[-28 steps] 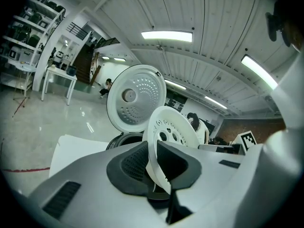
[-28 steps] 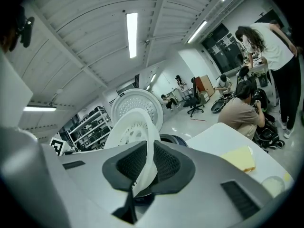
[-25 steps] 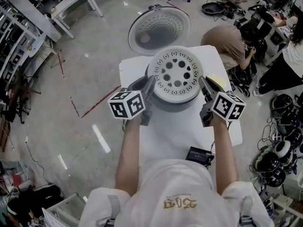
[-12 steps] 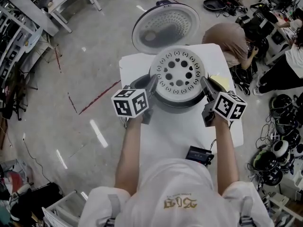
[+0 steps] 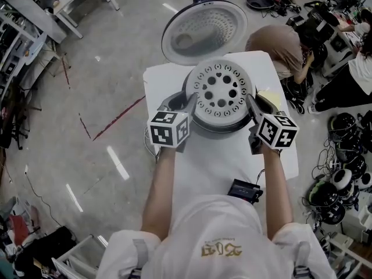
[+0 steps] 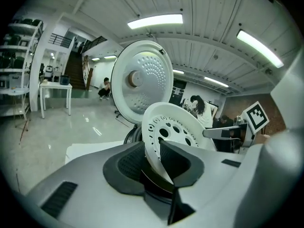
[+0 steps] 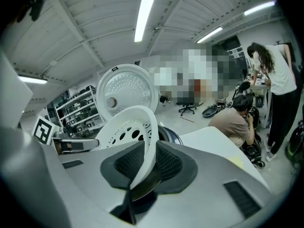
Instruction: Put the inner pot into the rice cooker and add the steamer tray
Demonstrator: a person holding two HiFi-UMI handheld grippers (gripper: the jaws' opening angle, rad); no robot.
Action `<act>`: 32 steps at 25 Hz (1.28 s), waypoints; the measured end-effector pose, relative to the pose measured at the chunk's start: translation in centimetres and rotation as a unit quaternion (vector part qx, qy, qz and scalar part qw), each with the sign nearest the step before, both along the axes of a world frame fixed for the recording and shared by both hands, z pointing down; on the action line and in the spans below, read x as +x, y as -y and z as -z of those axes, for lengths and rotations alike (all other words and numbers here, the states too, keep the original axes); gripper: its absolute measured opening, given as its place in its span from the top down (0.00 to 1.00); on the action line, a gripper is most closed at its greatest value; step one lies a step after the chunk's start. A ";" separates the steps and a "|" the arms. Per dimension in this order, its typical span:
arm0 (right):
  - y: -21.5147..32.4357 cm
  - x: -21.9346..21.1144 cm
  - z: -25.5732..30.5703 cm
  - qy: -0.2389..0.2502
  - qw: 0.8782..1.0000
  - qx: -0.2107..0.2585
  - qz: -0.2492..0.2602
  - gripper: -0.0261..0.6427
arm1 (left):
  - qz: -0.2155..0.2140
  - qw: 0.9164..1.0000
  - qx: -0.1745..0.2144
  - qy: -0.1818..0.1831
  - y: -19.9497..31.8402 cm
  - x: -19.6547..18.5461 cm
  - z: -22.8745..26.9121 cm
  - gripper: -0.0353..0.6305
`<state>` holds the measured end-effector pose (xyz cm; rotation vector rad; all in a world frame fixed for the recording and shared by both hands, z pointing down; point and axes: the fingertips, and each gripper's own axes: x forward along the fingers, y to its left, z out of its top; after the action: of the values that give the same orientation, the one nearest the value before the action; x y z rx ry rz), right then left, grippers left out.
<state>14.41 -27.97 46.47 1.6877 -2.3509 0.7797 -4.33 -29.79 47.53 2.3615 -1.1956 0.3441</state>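
The white steamer tray (image 5: 221, 92) with round holes sits low on the grey rice cooker (image 5: 173, 102), over a dark pot rim (image 7: 170, 134). The cooker's lid (image 5: 203, 31) stands open behind it. My left gripper (image 5: 189, 101) is at the tray's left edge and my right gripper (image 5: 251, 102) at its right edge. In the left gripper view the tray's thin rim (image 6: 153, 146) stands between the pads of the left gripper (image 6: 159, 148), whose jaws are opening. In the right gripper view the rim (image 7: 145, 141) also lies loosely between the opening jaws of the right gripper (image 7: 147, 148).
The cooker stands on a small white table (image 5: 215, 167) with a black device (image 5: 244, 190) near the front edge and a yellow note (image 5: 266, 97) at the right. A person (image 5: 279, 45) crouches behind the table; another stands at the right (image 5: 351, 74). Cables and cookers (image 5: 343, 185) litter the floor.
Both grippers have sunk with the tray, which has come down from above the cooker onto its top. The jaws have parted a little around the rim.
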 end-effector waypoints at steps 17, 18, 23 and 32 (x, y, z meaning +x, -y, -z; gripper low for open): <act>0.7 -0.2 -2.0 -0.128 0.992 -0.007 -0.003 0.77 | -0.032 0.988 0.046 0.143 0.0 0.6 -1.6 0.66; 0.7 -0.1 -2.0 -0.129 0.992 -0.008 -0.004 0.76 | -0.035 0.985 0.050 0.159 0.0 0.7 -1.7 0.65; 1.0 -0.2 -2.2 -0.155 0.988 -0.009 -0.009 0.75 | -0.038 0.982 0.057 0.176 0.1 0.3 -2.1 0.64; -0.1 0.8 -1.1 -0.167 0.986 0.019 -0.018 0.72 | -0.009 0.986 0.074 0.150 -0.4 -0.2 -0.9 0.61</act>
<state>15.23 -27.88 47.59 1.7233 -2.1231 0.4176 -4.49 -29.34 48.45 2.5122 -1.3770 0.6582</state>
